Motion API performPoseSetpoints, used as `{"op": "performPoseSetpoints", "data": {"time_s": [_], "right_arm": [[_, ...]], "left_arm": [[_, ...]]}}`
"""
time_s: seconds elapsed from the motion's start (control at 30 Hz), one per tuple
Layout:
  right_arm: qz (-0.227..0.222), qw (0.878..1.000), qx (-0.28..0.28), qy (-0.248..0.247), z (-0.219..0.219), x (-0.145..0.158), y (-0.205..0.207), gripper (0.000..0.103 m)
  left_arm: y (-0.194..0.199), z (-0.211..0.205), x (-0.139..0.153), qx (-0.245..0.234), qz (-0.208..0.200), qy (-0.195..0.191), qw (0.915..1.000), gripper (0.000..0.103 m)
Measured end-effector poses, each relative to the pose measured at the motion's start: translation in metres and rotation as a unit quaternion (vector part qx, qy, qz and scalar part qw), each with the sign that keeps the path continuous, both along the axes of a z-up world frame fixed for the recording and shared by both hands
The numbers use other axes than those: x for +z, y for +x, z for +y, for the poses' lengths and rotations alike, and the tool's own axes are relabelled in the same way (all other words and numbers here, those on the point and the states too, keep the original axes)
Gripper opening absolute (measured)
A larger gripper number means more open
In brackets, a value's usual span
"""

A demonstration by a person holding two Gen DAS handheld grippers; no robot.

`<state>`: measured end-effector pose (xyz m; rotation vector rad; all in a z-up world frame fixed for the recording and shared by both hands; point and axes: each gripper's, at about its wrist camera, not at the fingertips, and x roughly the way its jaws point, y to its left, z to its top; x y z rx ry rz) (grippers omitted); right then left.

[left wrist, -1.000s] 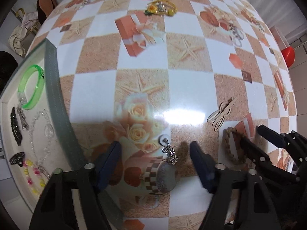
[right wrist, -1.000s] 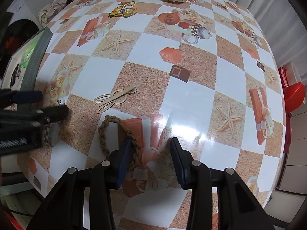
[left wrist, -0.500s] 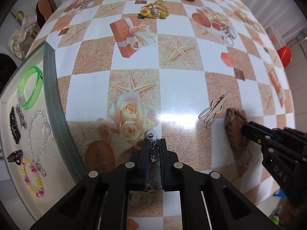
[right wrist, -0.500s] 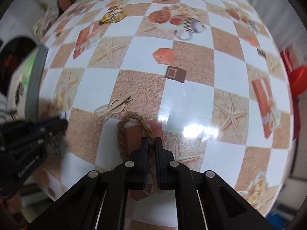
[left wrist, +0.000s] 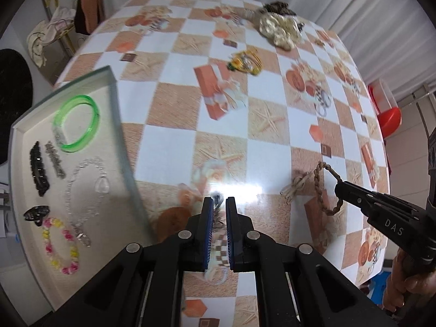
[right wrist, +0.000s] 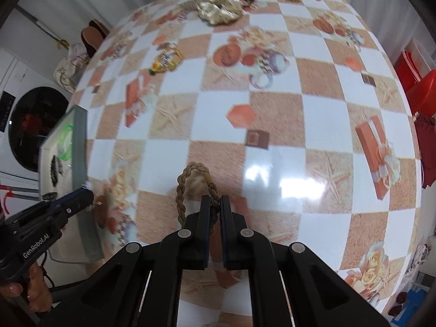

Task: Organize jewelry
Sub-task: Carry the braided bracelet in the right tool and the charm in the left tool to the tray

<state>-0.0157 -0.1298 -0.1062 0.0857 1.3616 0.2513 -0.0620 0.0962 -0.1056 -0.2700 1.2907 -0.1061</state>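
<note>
1. The left hand-held gripper point(left wrist: 219, 204) is closed on a small silvery earring point(left wrist: 216, 199), blurred between its blue pads, above the checkered tabletop point(left wrist: 174, 139) just right of the tray.
2. The right hand-held gripper point(right wrist: 215, 204) is clamped on a braided brown bracelet point(right wrist: 181, 190), whose loop hangs up off the tabletop.
3. A wooden hair clip point(left wrist: 295, 185) lies on the tabletop beside that bracelet.
4. The tray point(left wrist: 115, 103) at the left holds a green bangle point(left wrist: 76, 122), a clear bead chain point(left wrist: 87, 188), a pink-and-yellow bead bracelet point(left wrist: 61, 245) and dark hair clips point(left wrist: 39, 171).
5. A yellow bracelet point(left wrist: 245, 62) and a cream scrunchie point(left wrist: 278, 30) lie further off, well apart from both grippers.
</note>
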Motion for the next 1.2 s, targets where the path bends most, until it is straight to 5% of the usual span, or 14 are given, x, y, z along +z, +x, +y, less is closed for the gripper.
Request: {"op": "performPoseSetpoints", "data": {"time_s": [0.47,0.87,0.9,0.97,1.2], "right_arm": [[-0.019,0.998,0.048,0.026,0.06,0.022,0.006,0.007],[-0.003,0.999,0.034,0.017,0.055,0.014,-0.008,0.007],[-0.003,0.999,0.03,0.016,0.051,0.015,-0.008,0.007],[-0.005,1.0,0.02,0.016,0.044,0.016,-0.008,0.007],[0.001,1.0,-0.008,0.02,0.021,0.013,-0.01,0.007]], "left_arm": [[-0.031,0.057,0.013,0.054,-0.013,0.008,0.9984,0.014],[-0.026,0.01,0.009,-0.042,-0.032,0.056,0.997,0.015],[-0.024,0.005,0.007,-0.051,-0.031,0.059,0.9964,0.02],[-0.02,-0.003,0.006,-0.068,-0.035,0.064,0.9951,0.096],[-0.01,-0.038,-0.001,-0.141,-0.069,0.105,0.9821,0.1]]}}
